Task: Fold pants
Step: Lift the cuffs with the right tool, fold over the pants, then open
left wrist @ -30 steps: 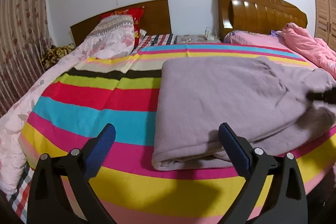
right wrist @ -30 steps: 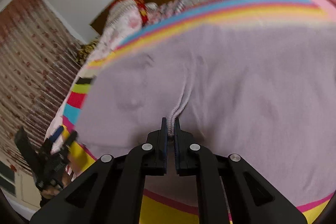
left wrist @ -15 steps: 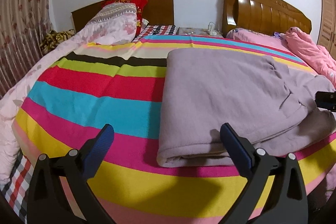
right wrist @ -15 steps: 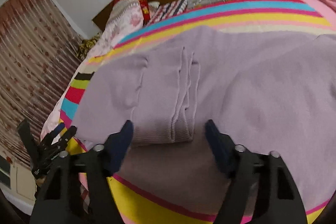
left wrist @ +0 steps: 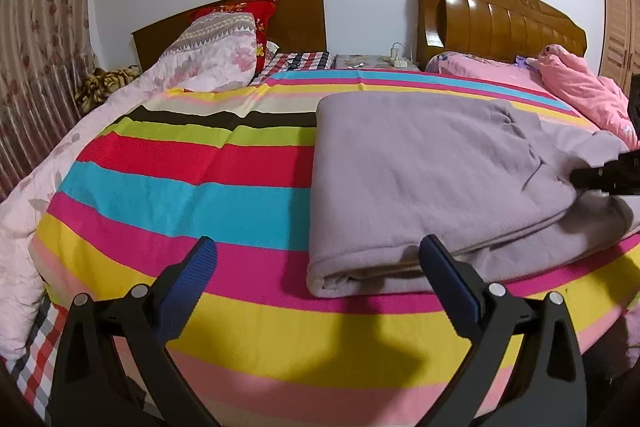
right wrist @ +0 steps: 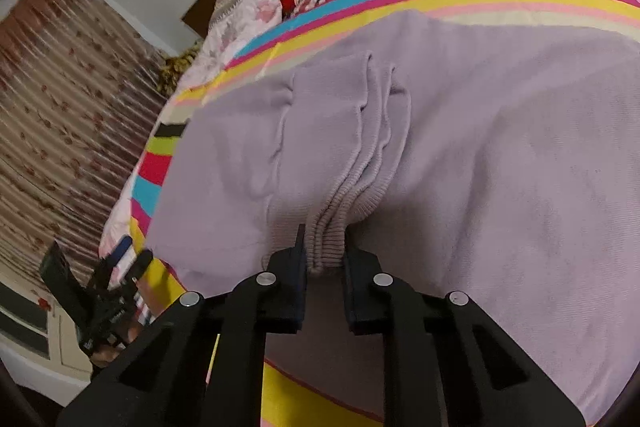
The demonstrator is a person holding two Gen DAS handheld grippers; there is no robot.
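Observation:
The lilac pants [left wrist: 432, 179] lie folded over on the striped bedspread [left wrist: 192, 187], the fold toward the left. My left gripper [left wrist: 318, 267] is open and empty, just in front of the pants' near left corner. In the right wrist view my right gripper [right wrist: 323, 255] has its jaws narrowed around the ribbed cuffs [right wrist: 326, 247] of the pants [right wrist: 500, 167], which bunch between the pads. Its black tip shows at the right edge of the left wrist view [left wrist: 608, 177], on the pants. The left gripper appears small at the lower left of the right wrist view [right wrist: 128, 255].
Pillows [left wrist: 224, 43] lie against a wooden headboard [left wrist: 296, 11] at the back. A second bed with a pink quilt [left wrist: 580, 87] stands to the right. A floral curtain [left wrist: 36, 27] hangs at the left. The bed's front edge is close below my left gripper.
My right gripper was shut on the cuffs, opened wide half a second ago, and now has closed in around the cuffs again. The left gripper stayed open and shifted slightly.

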